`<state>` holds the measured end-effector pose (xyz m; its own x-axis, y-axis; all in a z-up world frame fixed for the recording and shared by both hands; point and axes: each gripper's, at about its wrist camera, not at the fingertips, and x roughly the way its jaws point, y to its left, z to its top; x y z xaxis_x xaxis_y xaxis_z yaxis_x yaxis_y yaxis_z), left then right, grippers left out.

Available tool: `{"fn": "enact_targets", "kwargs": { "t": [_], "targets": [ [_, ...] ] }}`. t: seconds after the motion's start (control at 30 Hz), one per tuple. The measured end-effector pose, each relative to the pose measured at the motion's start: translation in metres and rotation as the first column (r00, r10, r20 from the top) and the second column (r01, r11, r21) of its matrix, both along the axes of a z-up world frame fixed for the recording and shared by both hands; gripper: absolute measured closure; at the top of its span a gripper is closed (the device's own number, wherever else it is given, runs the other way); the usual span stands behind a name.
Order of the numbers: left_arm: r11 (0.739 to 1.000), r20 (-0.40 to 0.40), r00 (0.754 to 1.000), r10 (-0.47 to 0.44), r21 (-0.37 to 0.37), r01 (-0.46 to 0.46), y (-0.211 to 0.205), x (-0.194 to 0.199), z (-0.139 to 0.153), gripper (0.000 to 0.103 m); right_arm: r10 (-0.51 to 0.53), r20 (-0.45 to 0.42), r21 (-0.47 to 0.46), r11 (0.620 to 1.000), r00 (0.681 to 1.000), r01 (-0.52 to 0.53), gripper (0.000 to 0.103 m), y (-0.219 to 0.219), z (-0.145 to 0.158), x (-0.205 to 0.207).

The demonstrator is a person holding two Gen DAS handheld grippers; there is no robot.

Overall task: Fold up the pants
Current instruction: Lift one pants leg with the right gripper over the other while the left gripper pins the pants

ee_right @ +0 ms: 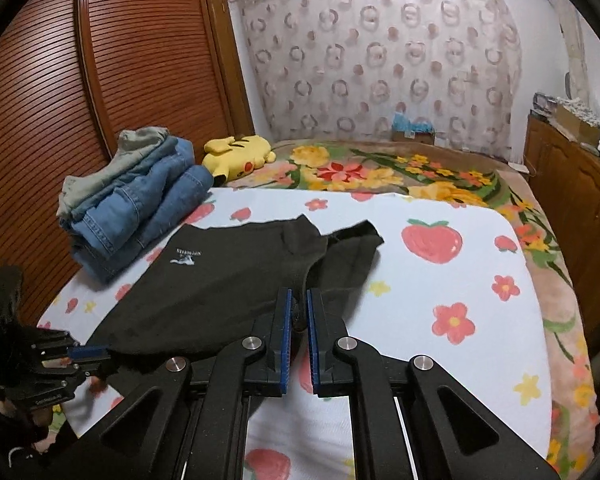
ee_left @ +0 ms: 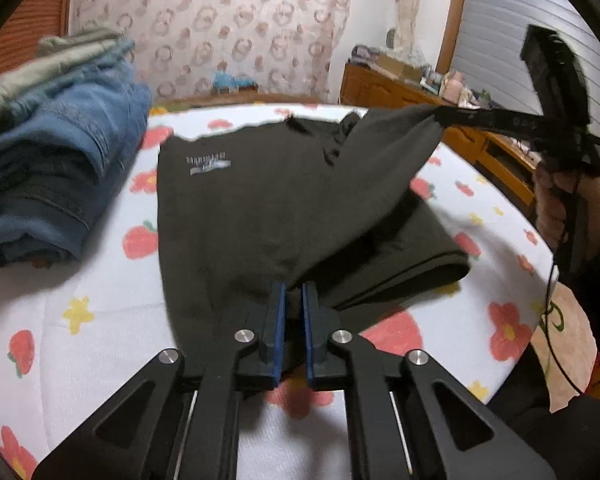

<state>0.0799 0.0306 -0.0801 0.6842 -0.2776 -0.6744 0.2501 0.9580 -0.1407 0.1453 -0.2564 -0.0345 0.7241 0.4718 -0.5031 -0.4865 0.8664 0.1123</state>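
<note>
Pants (ee_left: 260, 208), dark, lying on bed (ee_right: 440, 360) beside folded jeans (ee_right: 140, 216); near hem pinched in left hand-held gripper (ee_left: 294, 296), far corner pinched and raised by right hand-held gripper (ee_right: 299, 312).

Only one piece of lettering is showing: a small pale print on the dark pants (ee_left: 260, 208), sitting near their far left corner. In the left wrist view it is appearing in the upper middle-left of the frame as a short line of capitals above a light smudge of a logo (ee_left: 208, 165), too blurred to spell out. In the right wrist view the same print (ee_right: 185, 258) is lying left of centre, upside down, a small figure beneath a tiny word; its letters are staying too small to make out with any certainty.
</note>
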Motion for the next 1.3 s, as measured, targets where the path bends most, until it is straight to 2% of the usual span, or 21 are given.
{"fn": "enact_targets", "kwargs": {
  "t": [0.17,0.33,0.6,0.83,1.1,1.2,1.3],
  "targets": [
    [0.999,0.064,0.998,-0.007,-0.04,0.01,0.002,-0.013,0.025,0.095,0.008,0.03,-0.013,1.0,1.0,-0.007,0.096,0.007,0.011,0.002],
    [0.999,0.082,0.997,-0.008,-0.051,0.013,0.008,-0.023,0.036,0.095,0.024,0.069,-0.026,0.999,0.997,-0.022,0.096,0.022,0.025,0.01],
    [0.995,0.067,0.995,0.074,-0.067,-0.069,0.034,-0.029,0.027,0.095,0.103,0.111,-0.073,0.993,0.989,-0.095,0.096,0.07,0.04,0.024],
    [0.993,0.048,0.994,0.098,-0.068,-0.095,0.048,-0.042,0.022,0.095,0.159,0.114,-0.097,0.984,0.981,-0.149,0.096,0.106,0.042,0.039],
    [0.992,-0.018,0.994,0.104,-0.066,-0.105,0.052,-0.046,0.002,0.095,0.163,0.045,-0.166,0.974,0.986,-0.153,0.095,0.133,0.017,0.061],
    [0.99,-0.02,0.994,0.108,-0.084,-0.11,0.053,-0.047,0.001,0.094,0.114,0.039,-0.199,0.975,0.993,-0.104,0.079,0.13,0.01,0.067],
    [0.986,-0.023,0.991,0.129,-0.105,-0.131,0.058,-0.046,0.002,0.087,0.141,0.057,-0.189,0.974,0.988,-0.128,0.075,0.12,0.009,0.062]
  ]
}}
